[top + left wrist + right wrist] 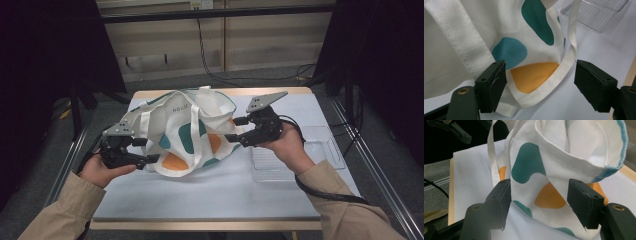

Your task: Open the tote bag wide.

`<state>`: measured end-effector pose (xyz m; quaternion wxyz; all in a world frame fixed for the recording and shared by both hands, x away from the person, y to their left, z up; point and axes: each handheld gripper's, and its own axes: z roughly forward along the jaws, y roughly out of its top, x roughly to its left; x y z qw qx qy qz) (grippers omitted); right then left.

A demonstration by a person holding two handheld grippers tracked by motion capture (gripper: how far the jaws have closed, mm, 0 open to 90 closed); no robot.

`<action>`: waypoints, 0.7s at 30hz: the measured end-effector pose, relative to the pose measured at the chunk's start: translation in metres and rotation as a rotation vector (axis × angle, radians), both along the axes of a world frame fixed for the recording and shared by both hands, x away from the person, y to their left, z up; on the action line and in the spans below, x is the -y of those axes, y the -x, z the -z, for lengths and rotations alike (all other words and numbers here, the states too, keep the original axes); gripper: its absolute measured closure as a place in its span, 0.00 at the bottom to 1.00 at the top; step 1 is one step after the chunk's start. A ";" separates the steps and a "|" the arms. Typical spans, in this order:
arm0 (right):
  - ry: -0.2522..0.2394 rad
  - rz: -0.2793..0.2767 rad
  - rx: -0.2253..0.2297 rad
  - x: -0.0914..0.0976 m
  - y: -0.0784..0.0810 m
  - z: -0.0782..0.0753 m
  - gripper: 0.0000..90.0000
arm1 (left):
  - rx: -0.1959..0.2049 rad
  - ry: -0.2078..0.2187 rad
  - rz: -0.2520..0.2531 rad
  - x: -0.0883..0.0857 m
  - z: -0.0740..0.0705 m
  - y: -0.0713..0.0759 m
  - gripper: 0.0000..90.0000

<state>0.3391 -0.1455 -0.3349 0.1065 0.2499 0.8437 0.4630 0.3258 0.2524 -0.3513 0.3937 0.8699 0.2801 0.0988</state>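
A white cloth tote bag (172, 117) printed with teal and orange blobs lies crumpled on the table's middle, its mouth toward the far right. My left gripper (147, 150) sits at the bag's near-left corner, open. In the left gripper view that corner of the bag (529, 30) and a strap lie between the spread jaws of the left gripper (541, 85); one pad is close to the cloth, the other stands apart. My right gripper (234, 129) hovers at the bag's right side, open. In the right gripper view the bag (554, 150) rises just ahead of the right gripper (541, 202).
A clear plastic tray (327, 150) rests on the table's right side, also seen as the tray (596, 12) beyond the bag. The pale table sheet (225, 195) has bare room in front. Metal rails run along both table sides.
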 end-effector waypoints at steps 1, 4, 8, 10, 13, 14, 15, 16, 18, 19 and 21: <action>-0.002 0.001 0.000 -0.001 -0.001 -0.001 0.40 | -0.001 -0.001 0.001 0.000 0.000 0.000 0.28; 0.001 -0.003 0.008 -0.001 -0.002 -0.002 0.41 | -0.002 -0.001 0.002 0.001 0.000 0.000 0.28; -0.005 -0.007 0.008 -0.003 -0.003 -0.004 0.42 | -0.002 -0.002 0.002 0.000 0.000 -0.001 0.28; -0.005 -0.009 0.011 -0.005 -0.004 -0.004 0.42 | -0.004 -0.006 0.001 0.000 0.000 -0.001 0.28; -0.007 -0.013 0.009 -0.009 -0.006 -0.006 0.44 | -0.004 -0.004 0.007 0.001 0.000 -0.001 0.28; -0.007 -0.013 0.009 -0.009 -0.006 -0.006 0.44 | -0.005 -0.007 0.009 0.001 0.000 -0.001 0.28; -0.003 -0.015 0.014 -0.010 -0.007 -0.007 0.44 | -0.005 -0.004 0.008 0.001 0.000 -0.001 0.28; -0.003 -0.016 0.009 -0.011 -0.008 -0.007 0.44 | -0.004 -0.003 0.006 0.001 0.000 -0.002 0.28; -0.007 -0.018 0.012 -0.013 -0.009 -0.009 0.44 | -0.007 -0.004 0.007 0.000 0.000 -0.002 0.28; -0.010 -0.016 0.014 -0.014 -0.010 -0.009 0.43 | -0.006 -0.005 0.005 0.000 0.000 -0.002 0.28; -0.009 -0.014 0.019 -0.014 -0.010 -0.010 0.43 | -0.005 -0.001 0.005 -0.001 0.000 -0.002 0.28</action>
